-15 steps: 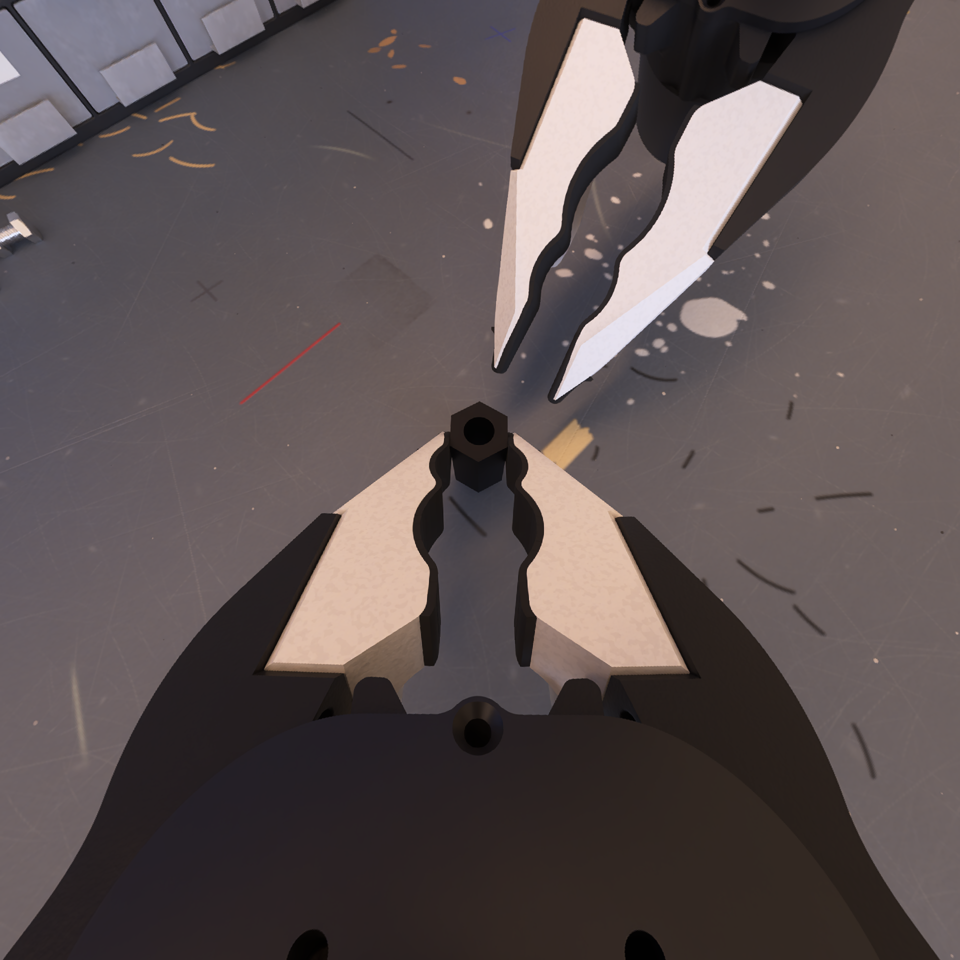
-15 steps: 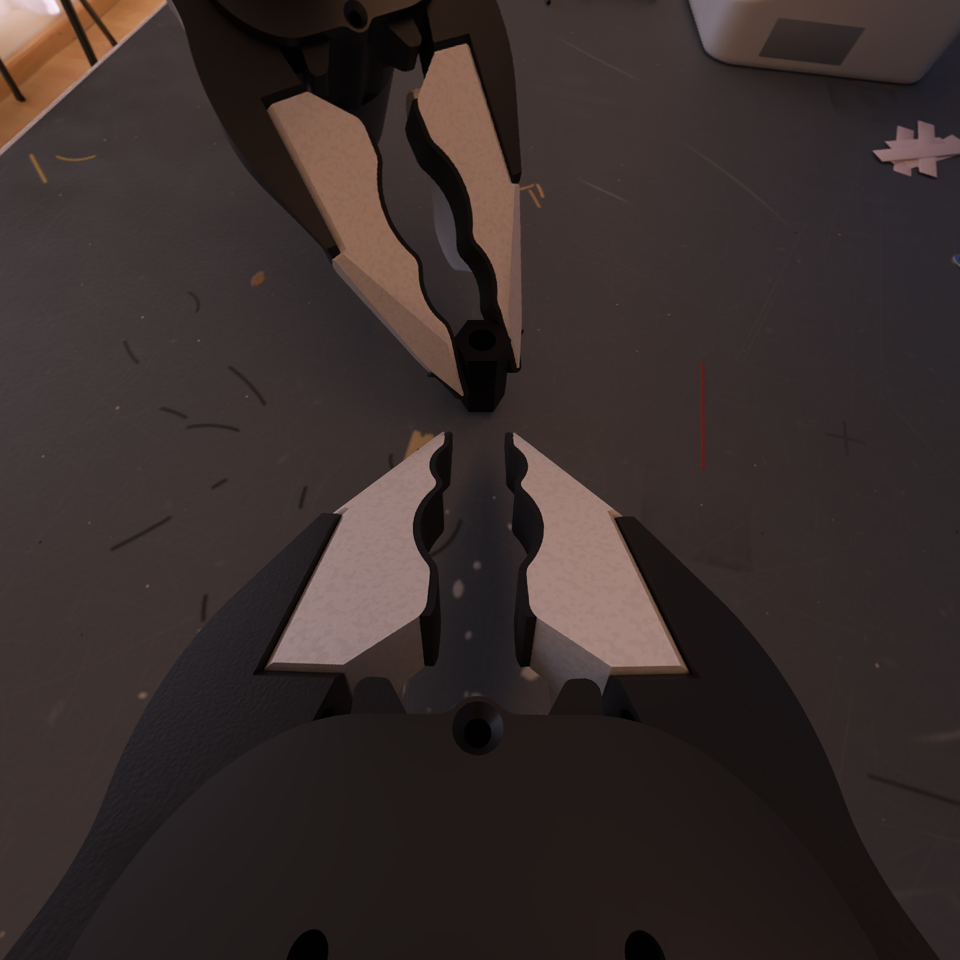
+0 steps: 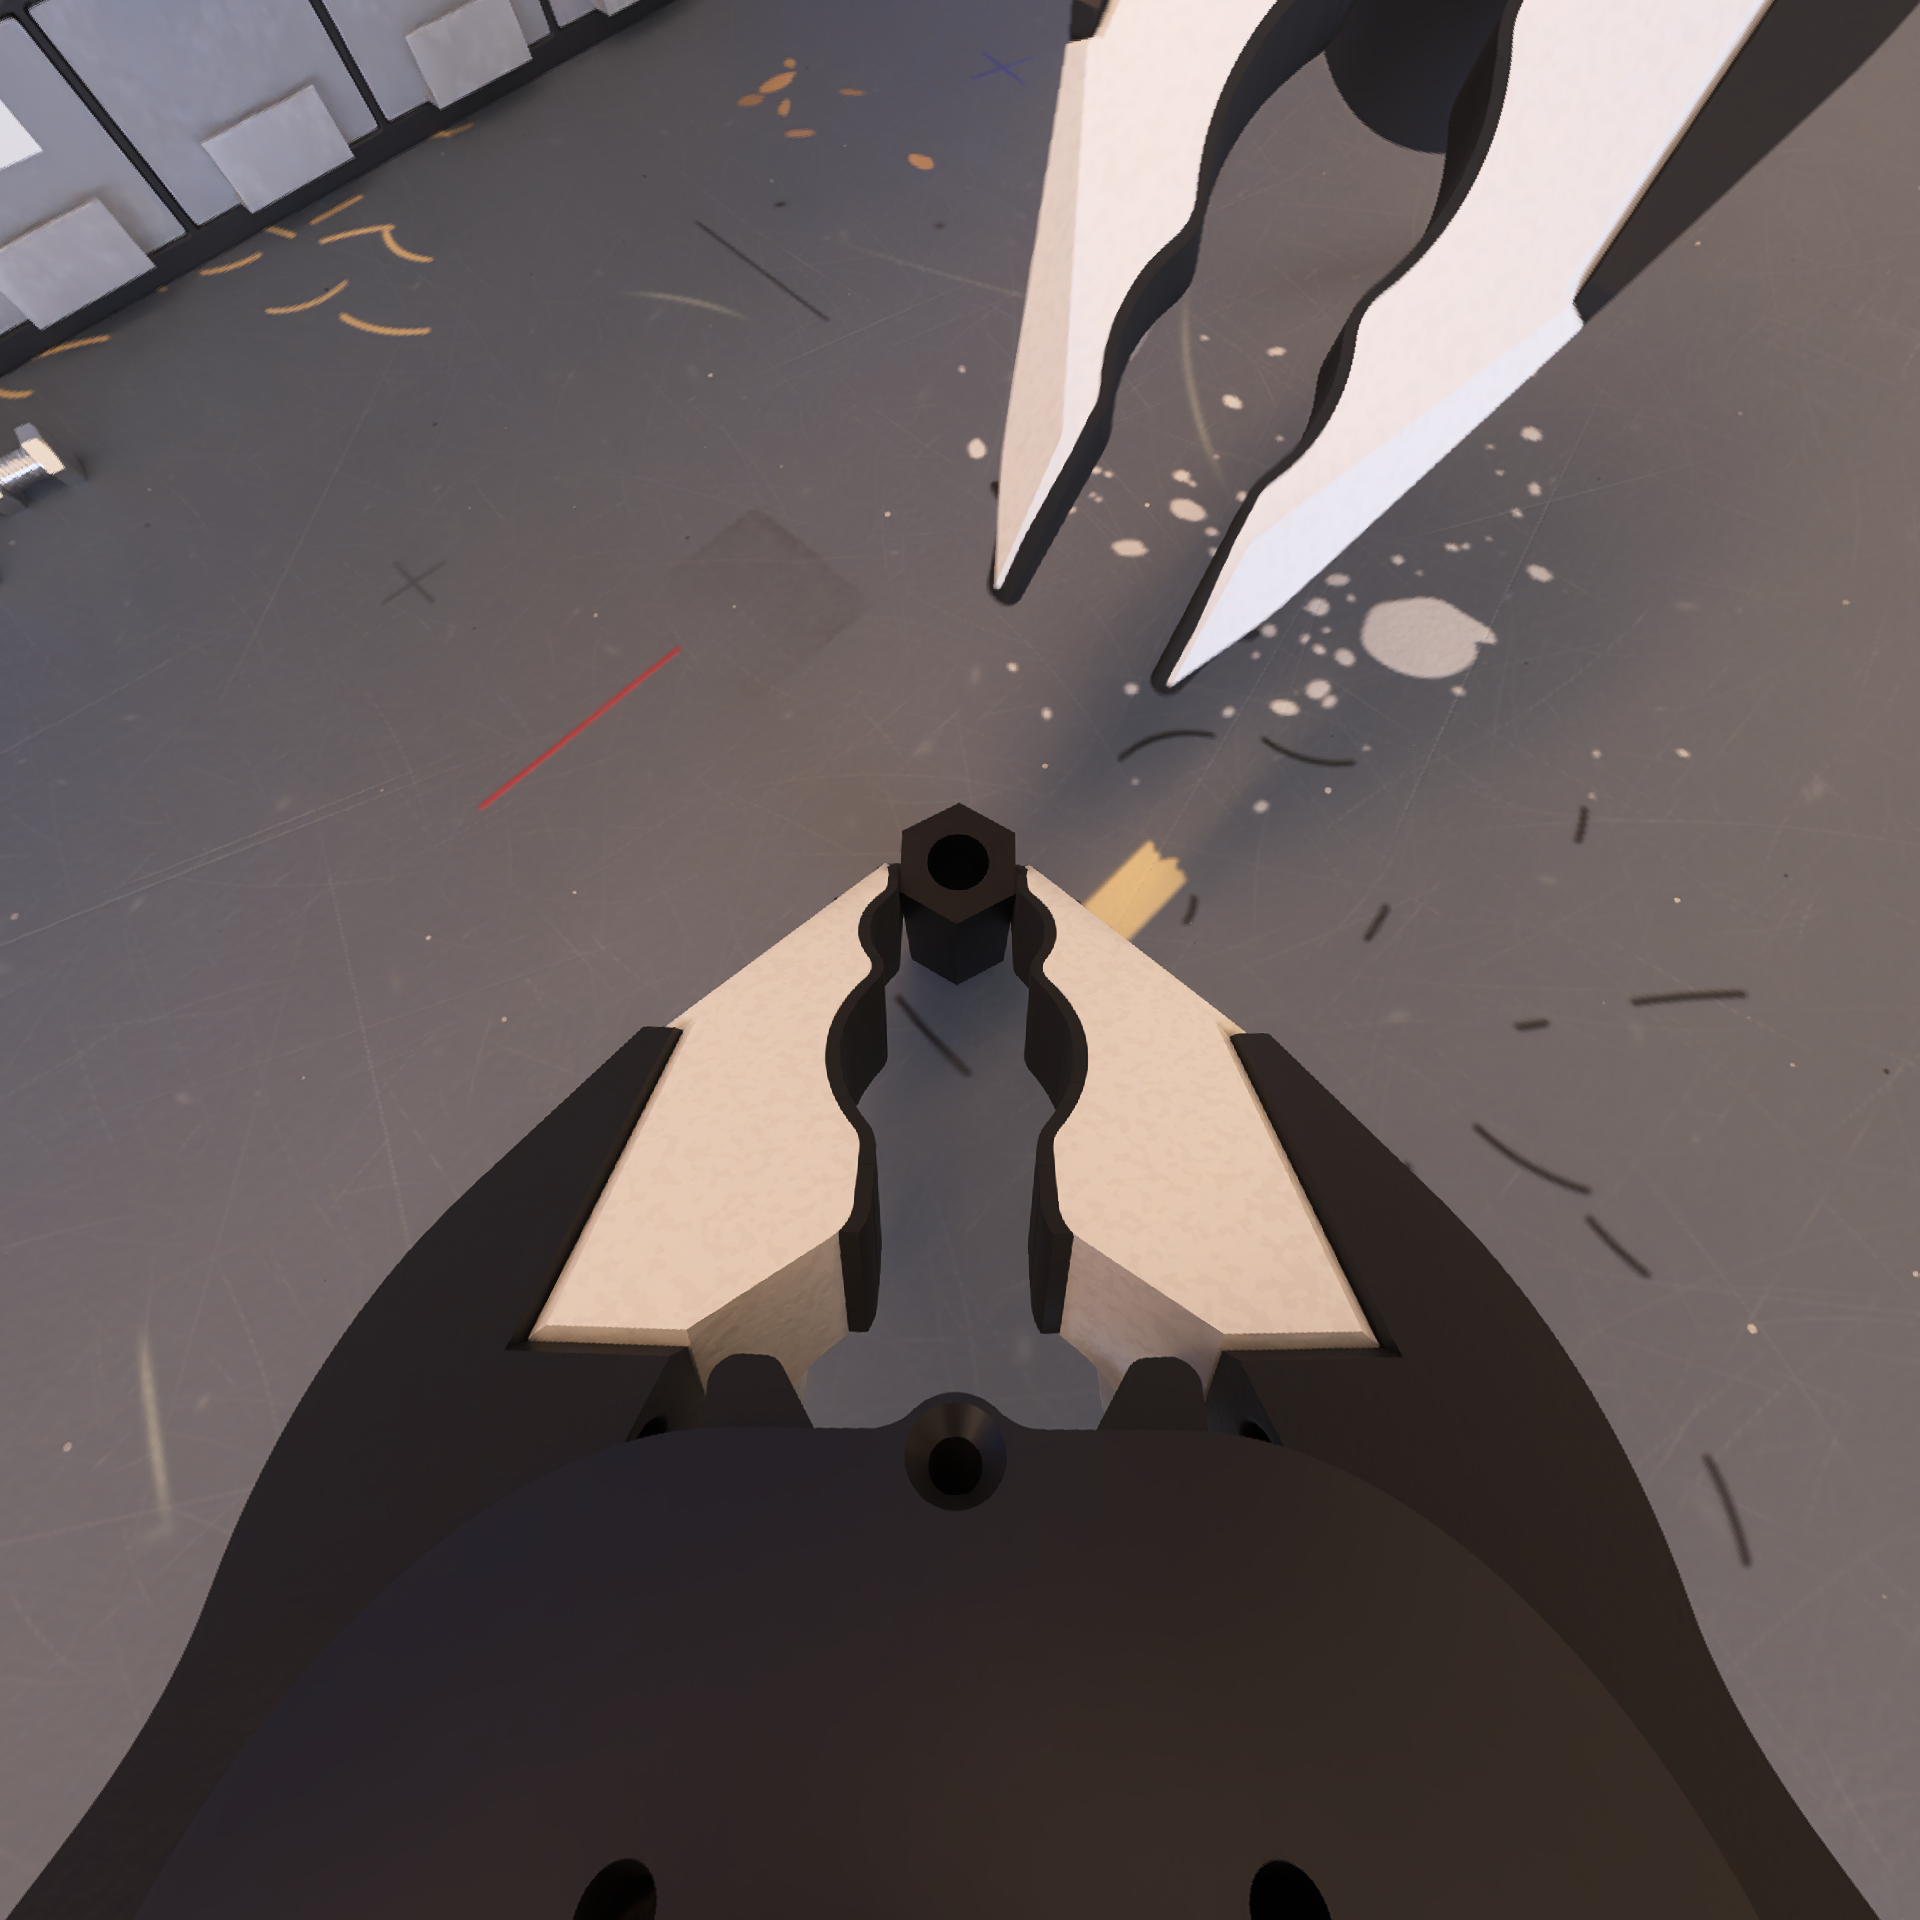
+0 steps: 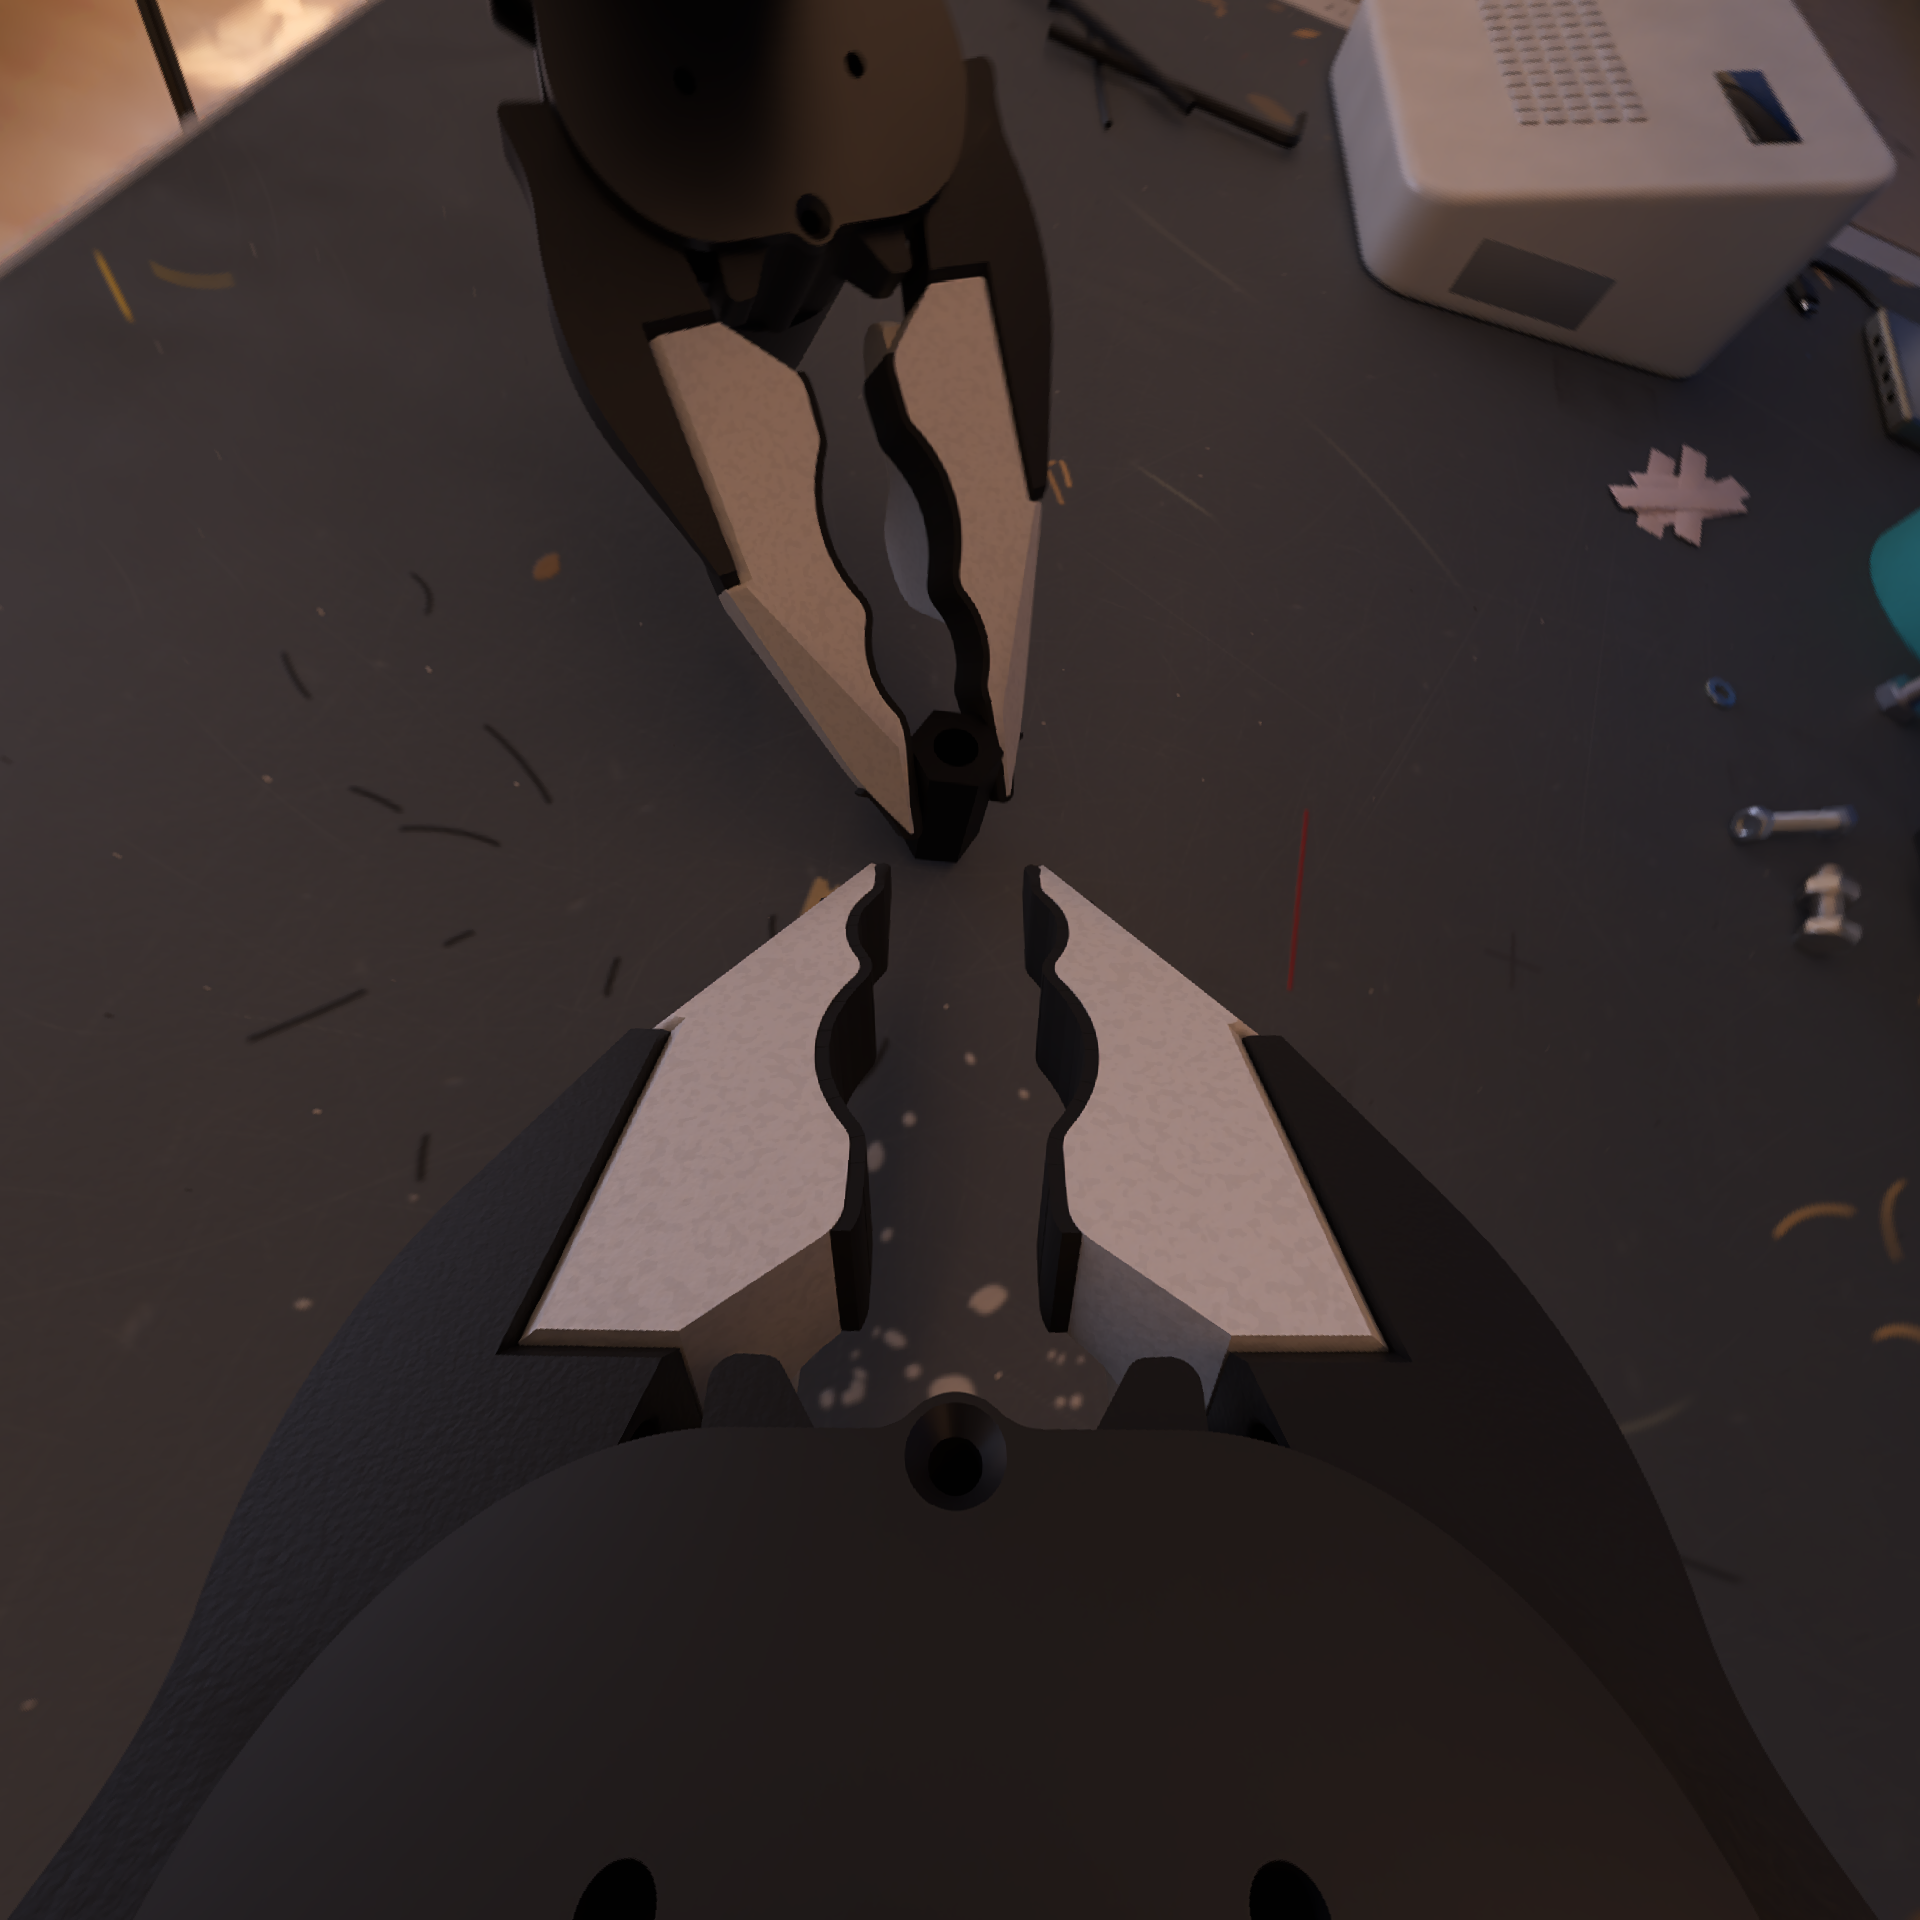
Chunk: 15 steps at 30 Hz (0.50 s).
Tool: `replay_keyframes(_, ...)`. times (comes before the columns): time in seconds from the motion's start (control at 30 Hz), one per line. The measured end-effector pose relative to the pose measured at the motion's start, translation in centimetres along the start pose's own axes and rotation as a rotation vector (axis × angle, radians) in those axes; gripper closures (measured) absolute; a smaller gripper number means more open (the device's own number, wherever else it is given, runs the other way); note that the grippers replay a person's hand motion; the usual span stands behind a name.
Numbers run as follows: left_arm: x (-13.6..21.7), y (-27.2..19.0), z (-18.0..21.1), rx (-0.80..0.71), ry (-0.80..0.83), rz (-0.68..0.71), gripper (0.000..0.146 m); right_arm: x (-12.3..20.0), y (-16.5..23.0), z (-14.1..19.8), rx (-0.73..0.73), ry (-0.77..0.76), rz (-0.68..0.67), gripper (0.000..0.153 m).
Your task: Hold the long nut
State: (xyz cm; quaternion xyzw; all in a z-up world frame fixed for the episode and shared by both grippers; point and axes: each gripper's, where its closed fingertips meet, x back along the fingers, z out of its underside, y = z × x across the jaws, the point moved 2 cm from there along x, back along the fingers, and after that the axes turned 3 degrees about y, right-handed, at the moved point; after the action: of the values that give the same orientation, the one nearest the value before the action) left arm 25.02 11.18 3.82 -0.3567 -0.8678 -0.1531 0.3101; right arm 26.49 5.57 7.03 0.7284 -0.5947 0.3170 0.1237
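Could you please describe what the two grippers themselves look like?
Both match: the left gripper and right gripper each have a rounded matte black body and two tapering fingers faced in pale speckled plates, with wavy black inner pads. No cables or markings are visible.

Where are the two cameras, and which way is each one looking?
Left wrist view: sits on the left gripper, looks forward and down along its fingers at the dark table; its fingertips clamp the black long nut, with the right gripper facing it.
Right wrist view: sits on the right gripper, looks the opposite way; its own fingers are apart and empty, and a white box stands far right.
Shared: both show the long nut, both grippers, the table and a red line.
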Motion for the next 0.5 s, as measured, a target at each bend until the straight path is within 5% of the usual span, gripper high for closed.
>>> replay_keyframes(0.27,-0.1,-0.1,0.1,-0.015,0.012,-0.008,0.126,-0.8,0.6,0.1,0.159,0.144,-0.057,0.135)
replay_keyframes(0.5,-0.2,-0.1,0.1,-0.014,0.017,-0.011,0.126,0.2,2.5,1.4,0.148,0.194,-0.114,0.14)
